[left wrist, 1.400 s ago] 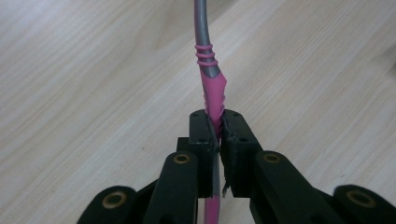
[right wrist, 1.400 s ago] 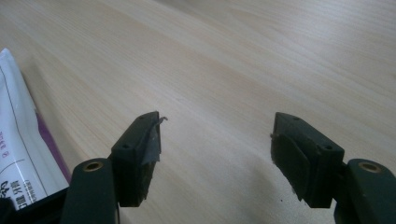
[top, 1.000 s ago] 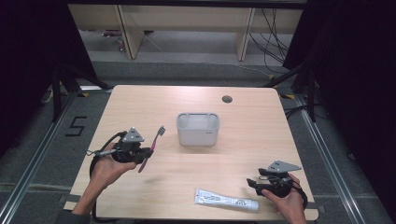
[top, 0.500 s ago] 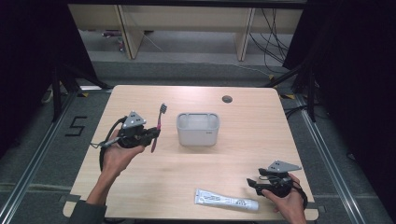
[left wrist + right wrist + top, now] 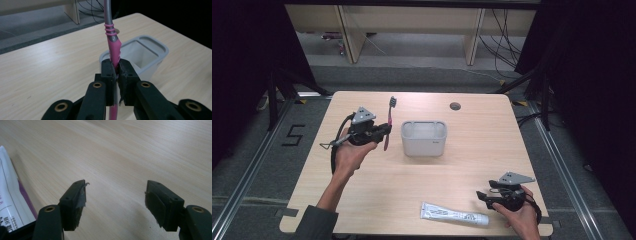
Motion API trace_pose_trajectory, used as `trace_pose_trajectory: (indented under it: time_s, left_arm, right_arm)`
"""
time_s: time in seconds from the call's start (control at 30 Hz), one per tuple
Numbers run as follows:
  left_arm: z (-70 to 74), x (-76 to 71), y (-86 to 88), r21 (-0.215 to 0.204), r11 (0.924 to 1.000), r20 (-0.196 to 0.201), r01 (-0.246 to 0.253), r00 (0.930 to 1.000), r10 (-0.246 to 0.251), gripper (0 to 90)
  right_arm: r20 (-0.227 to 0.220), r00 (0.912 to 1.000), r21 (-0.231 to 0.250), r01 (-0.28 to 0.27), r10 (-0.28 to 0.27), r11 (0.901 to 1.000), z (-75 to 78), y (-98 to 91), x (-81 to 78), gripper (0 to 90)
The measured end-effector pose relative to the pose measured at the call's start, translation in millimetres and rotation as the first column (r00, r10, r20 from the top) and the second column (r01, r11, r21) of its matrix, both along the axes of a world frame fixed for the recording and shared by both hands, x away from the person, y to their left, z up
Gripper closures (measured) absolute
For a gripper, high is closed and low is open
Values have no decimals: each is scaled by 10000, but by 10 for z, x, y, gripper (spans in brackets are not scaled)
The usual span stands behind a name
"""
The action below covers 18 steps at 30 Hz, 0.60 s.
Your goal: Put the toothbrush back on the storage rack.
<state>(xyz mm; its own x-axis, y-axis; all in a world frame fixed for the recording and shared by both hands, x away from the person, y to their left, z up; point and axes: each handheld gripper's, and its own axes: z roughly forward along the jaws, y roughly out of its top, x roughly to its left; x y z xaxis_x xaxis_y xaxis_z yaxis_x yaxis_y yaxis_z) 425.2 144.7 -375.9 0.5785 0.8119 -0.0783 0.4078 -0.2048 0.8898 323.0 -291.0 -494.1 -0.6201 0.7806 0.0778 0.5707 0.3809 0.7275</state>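
My left gripper (image 5: 385,131) is shut on a pink and grey toothbrush (image 5: 389,122), held upright with its bristle head at the top. It hovers just left of a grey rectangular holder cup (image 5: 424,138) at mid-table. In the left gripper view the pink handle (image 5: 114,50) is pinched between the pads and the cup (image 5: 147,53) lies right behind it. My right gripper (image 5: 482,196) rests near the front right edge, open and with nothing in it, beside a white toothpaste tube (image 5: 454,213). The right gripper view has the tube (image 5: 11,195) at its left edge.
The wooden table (image 5: 492,145) has a dark cable hole (image 5: 455,106) at the back. A shelf unit and cables stand on the floor behind the table. Dark curtains hang on both sides.
My left hand has carried the toothbrush up and to the right, from the front left of the table to beside the cup. The right hand has stayed still.
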Motion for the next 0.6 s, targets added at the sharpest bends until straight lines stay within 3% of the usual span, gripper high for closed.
trace_pose_trajectory:
  time_s: [0.13, 0.6]
  left_arm:
    - [58, 49, -67, -167, 9998, 127, -62, 9999, 65, 826]
    - [214, 184, -302, -480, 9988, 552, -107, 9984, 134, 826]
  right_arm:
    - [-231, 9995, 115, 221, -219, 9997, 2, 22, -20, 342]
    - [-47, 10000, 70, 41, -41, 10000, -2, 10, -4, 342]
